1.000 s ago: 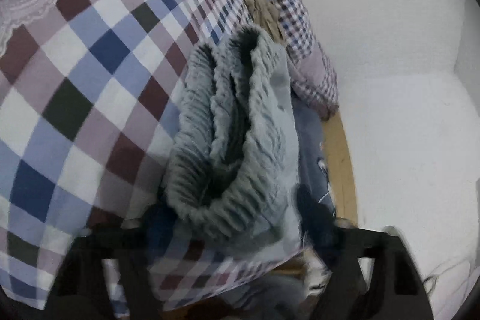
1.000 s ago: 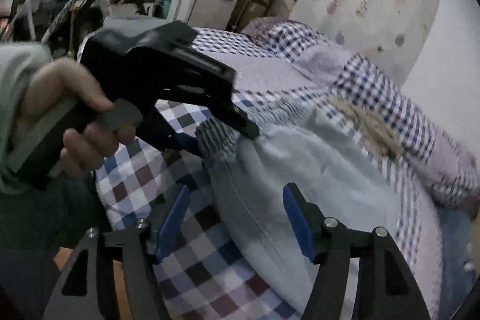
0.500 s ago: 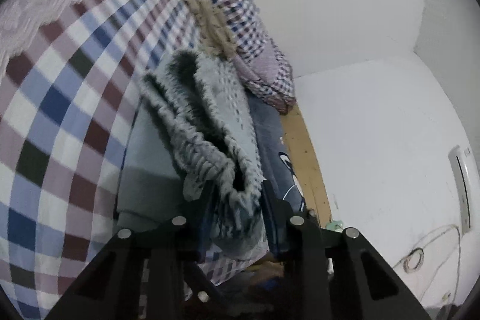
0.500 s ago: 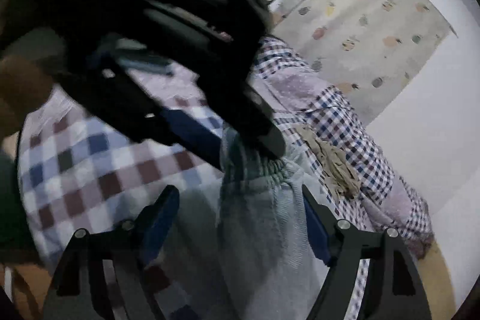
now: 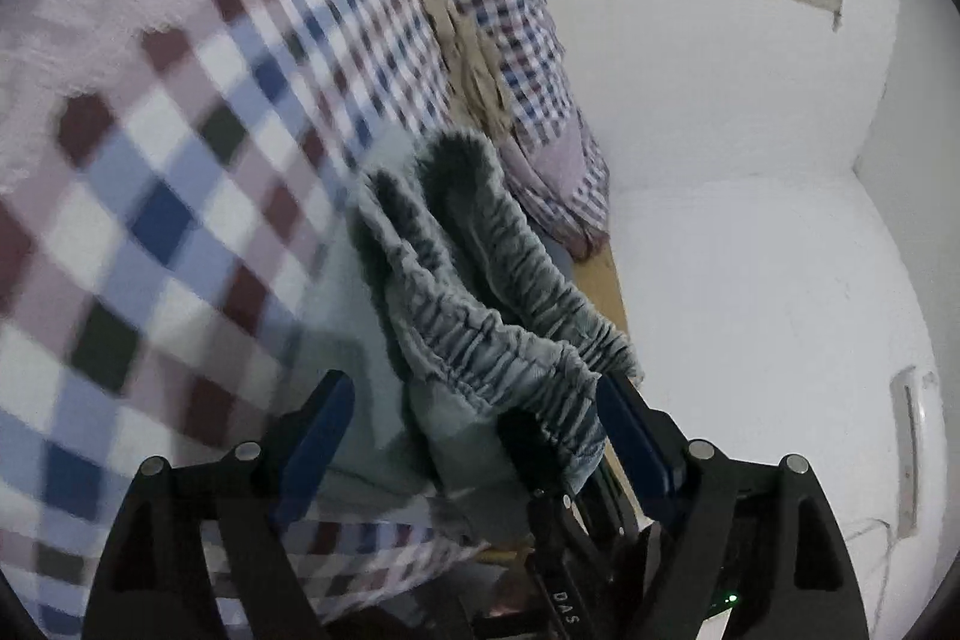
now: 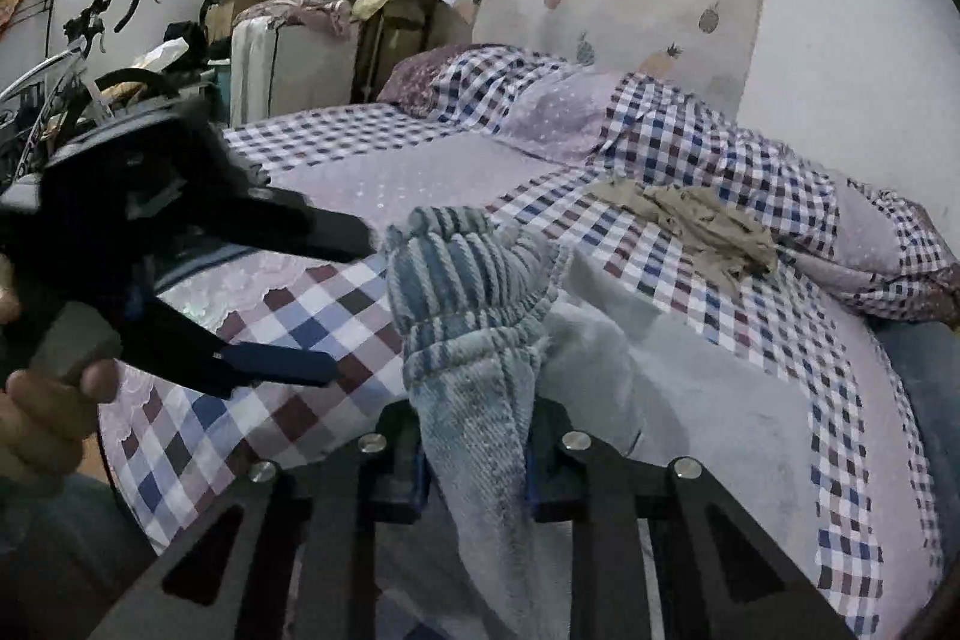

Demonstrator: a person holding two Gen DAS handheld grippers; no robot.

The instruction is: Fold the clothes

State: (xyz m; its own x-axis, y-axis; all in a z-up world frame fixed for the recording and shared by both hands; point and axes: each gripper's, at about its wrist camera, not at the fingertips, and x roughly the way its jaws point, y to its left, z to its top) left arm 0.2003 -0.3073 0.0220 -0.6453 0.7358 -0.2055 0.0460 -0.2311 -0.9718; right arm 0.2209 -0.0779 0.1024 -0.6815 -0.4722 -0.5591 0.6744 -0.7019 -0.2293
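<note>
While a bed (image 6: 690,340) fills most of both views, its cover shows as a smooth patchwork of big blue, maroon and white squares edged with finer checks and panels of pale dotted lilac cloth, bunched into soft folds toward the wall. On it lies a pair of pale blue denim shorts (image 6: 480,400), the fabric finely ribbed in diagonal twill, with a thick gathered elastic waistband (image 5: 498,340) puckered into tight ridges. Part of the shorts spreads flat on the cover, and the waistband end is lifted above it. A crumpled beige rag (image 6: 690,226), limp and wrinkled, sits on the checks well beyond the shorts. The right gripper (image 6: 474,466) is clenched on the denim just below the waistband, its black fingers with blue pads pressed against the cloth on both sides. The left gripper (image 5: 480,442), held in a hand (image 6: 42,400), has its blue-padded fingers spread wide apart, released, with the waistband hanging between them and brushing the right-hand pad.
</note>
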